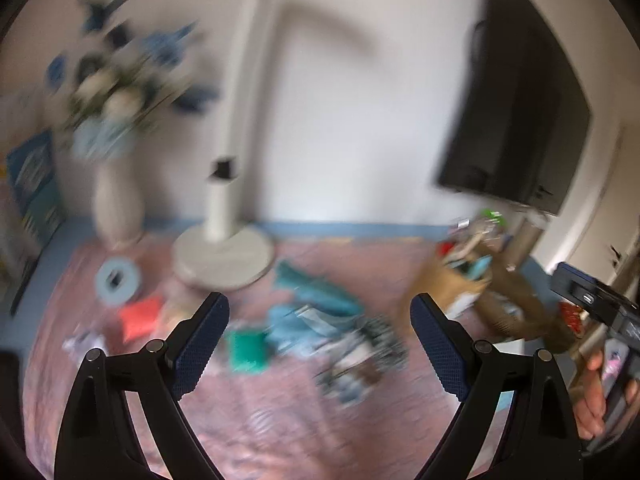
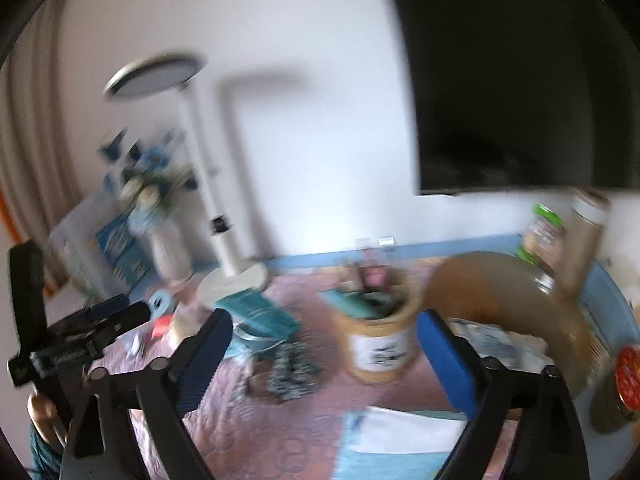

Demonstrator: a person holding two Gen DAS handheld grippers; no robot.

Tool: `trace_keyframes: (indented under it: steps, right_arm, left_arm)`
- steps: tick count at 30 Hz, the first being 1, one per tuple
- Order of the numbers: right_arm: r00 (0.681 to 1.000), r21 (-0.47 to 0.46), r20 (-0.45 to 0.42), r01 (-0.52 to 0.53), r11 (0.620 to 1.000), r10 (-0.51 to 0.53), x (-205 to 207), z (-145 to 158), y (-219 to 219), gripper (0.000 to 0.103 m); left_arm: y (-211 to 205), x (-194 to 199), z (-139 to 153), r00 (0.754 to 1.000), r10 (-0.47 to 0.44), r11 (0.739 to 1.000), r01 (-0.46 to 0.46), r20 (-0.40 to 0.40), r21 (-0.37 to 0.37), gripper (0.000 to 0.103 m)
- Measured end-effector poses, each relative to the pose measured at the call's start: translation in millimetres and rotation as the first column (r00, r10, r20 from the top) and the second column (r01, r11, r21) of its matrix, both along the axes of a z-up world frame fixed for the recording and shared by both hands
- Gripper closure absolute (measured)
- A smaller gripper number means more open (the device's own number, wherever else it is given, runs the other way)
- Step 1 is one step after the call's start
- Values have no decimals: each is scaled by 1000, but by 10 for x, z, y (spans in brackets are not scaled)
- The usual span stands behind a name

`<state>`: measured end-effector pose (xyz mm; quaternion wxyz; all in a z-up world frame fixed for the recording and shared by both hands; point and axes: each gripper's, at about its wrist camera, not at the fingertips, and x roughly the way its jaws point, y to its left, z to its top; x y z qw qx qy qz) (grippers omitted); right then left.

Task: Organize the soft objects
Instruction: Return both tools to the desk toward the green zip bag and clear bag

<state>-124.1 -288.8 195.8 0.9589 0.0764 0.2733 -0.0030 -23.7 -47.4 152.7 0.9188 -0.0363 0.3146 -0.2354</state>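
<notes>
In the left wrist view, the left gripper (image 1: 320, 336) has its jaws wide open and holds nothing, up above a blurry heap of soft cloths (image 1: 316, 312) lying on the pink bench cover (image 1: 280, 420), with a green pouch (image 1: 247, 350) just beside the heap. In the right wrist view, the right gripper (image 2: 324, 356) is wide open and empty too, with the same heap between its jaws and a round tub (image 2: 378, 336) to the right. I think no cloth is picked yet, so next a gripper must go down to one.

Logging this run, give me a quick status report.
Left gripper open, empty. Right gripper open, empty. Cloth pile untouched on pink mat. Lamp base stands behind it.
</notes>
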Motion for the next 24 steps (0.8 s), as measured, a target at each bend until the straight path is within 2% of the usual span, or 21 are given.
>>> trace_keyframes:
  steps: [4, 7, 11, 16, 19, 22, 23, 24]
  right_arm:
    - [995, -78, -68, -77, 994, 71, 181, -188, 479, 9]
    - [984, -82, -133, -134, 988, 122, 316, -409, 727, 9]
    - [955, -40, -236, -195, 980, 181, 556, -743, 898, 9]
    - [913, 46, -348, -208, 977, 211, 770, -1148, 940, 9]
    - [904, 82, -361, -213, 973, 229, 819, -1233, 955, 10]
    - [904, 72, -330, -263, 962, 272, 850, -1128, 1095, 10]
    - [899, 64, -319, -295, 953, 299, 871, -1101, 1193, 12]
    - [894, 60, -315, -316, 947, 318, 899, -1095, 1267, 20]
  left_arm:
    - [277, 132, -289, 996, 48, 999, -48, -74, 4, 12]
    - [408, 186, -456, 992, 62, 998, -61, -107, 18, 12]
    - [495, 233, -672, 987, 69, 997, -65, -146, 30, 12]
    - [648, 327, -918, 974, 97, 995, -91, -203, 38, 12]
    - [753, 428, -895, 969, 118, 993, -116, -218, 24, 12]
    - [832, 599, -825, 964, 132, 991, -131, -229, 19, 12]
    - [822, 684, -835, 961, 130, 991, -125, -242, 35, 12]
    - [810, 755, -848, 959, 133, 991, -125, -249, 47, 12]
